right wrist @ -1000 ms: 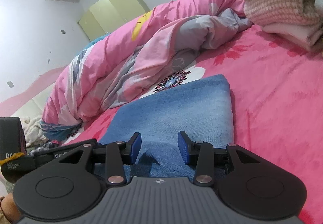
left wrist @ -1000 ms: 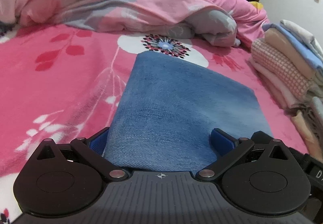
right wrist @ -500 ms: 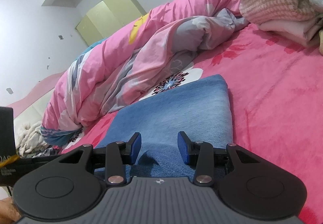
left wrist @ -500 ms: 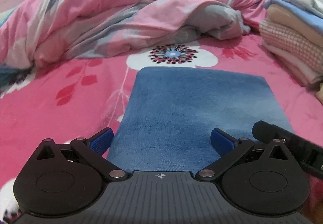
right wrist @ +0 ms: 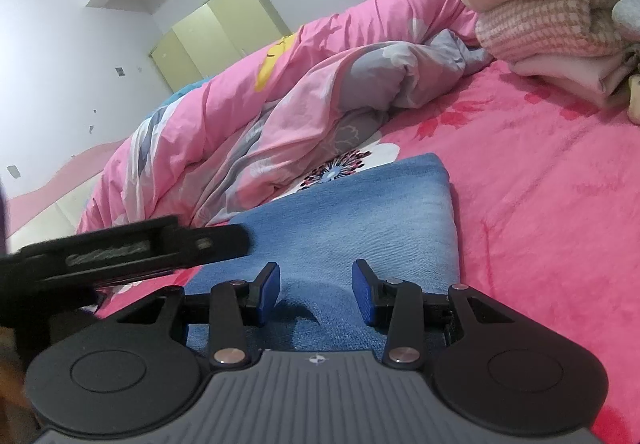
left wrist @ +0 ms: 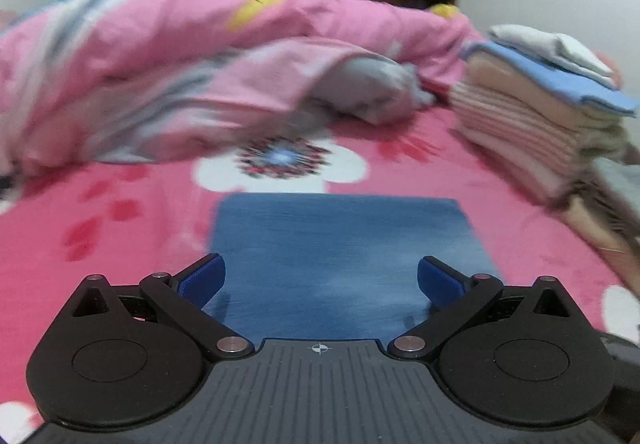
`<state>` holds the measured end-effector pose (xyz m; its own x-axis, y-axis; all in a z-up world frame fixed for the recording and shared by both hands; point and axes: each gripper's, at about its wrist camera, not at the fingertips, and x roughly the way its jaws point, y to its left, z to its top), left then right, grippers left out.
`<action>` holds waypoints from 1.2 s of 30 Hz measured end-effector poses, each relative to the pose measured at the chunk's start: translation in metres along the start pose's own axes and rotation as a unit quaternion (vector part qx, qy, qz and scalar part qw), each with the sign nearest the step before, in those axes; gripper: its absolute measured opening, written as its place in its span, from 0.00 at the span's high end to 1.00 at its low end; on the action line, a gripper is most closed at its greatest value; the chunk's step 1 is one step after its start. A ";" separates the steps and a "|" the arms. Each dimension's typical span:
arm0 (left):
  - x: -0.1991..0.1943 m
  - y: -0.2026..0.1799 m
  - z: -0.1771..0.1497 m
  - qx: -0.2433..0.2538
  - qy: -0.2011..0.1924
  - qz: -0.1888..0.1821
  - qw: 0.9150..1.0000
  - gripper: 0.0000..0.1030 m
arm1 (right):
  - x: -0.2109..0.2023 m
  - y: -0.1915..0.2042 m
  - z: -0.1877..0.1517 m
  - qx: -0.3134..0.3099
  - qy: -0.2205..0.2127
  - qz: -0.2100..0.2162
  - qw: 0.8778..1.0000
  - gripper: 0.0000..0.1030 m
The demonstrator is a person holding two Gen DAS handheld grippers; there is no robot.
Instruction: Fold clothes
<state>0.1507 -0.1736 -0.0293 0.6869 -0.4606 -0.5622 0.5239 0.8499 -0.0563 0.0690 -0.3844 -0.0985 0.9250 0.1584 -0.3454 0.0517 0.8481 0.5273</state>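
Note:
A folded blue denim garment lies flat on the pink flowered bed cover. My left gripper hovers over its near end, jaws wide open and nothing between the pads; this view is blurred by motion. In the right wrist view the denim runs forward from my right gripper, which sits low over its near edge. Its jaws stand half apart with a low wrinkle of denim between them, and the pads do not visibly press it. One left-gripper finger crosses above the denim's left side.
A tall stack of folded clothes stands at the right on the bed. A rumpled pink and grey duvet is heaped along the far side. A pale green wardrobe and white walls lie beyond.
My left gripper has lifted off the denim, rolled level and drawn back a little, jaws still wide open. The right gripper has kept still with the same opening.

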 end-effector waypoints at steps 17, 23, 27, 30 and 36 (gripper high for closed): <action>0.012 0.026 -0.029 -0.007 -0.037 -0.061 0.997 0.00 | -0.014 -0.031 0.081 -0.032 -0.009 -0.010 0.999 0.59; 0.011 0.031 -0.033 -0.003 -0.045 -0.075 0.996 0.00 | 0.045 -0.048 0.064 -0.050 0.118 -0.044 0.991 0.62; 0.011 0.034 -0.035 -0.008 -0.046 -0.080 0.996 0.00 | 0.041 -0.032 0.089 -0.058 0.095 -0.034 0.993 0.63; 0.010 0.034 -0.036 -0.003 -0.048 -0.081 0.996 0.00 | 0.060 -0.027 0.094 -0.070 0.102 -0.033 0.992 0.63; 0.007 0.037 -0.037 -0.007 -0.053 -0.079 0.995 0.00 | 0.082 -0.013 0.091 -0.118 0.132 -0.052 0.983 0.62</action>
<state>0.1560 -0.1362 -0.0654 0.6462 -0.6126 -0.4551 0.6227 0.7680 -0.1495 0.1786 -0.4283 -0.0624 0.7879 0.1637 -0.5936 0.0231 0.9555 0.2941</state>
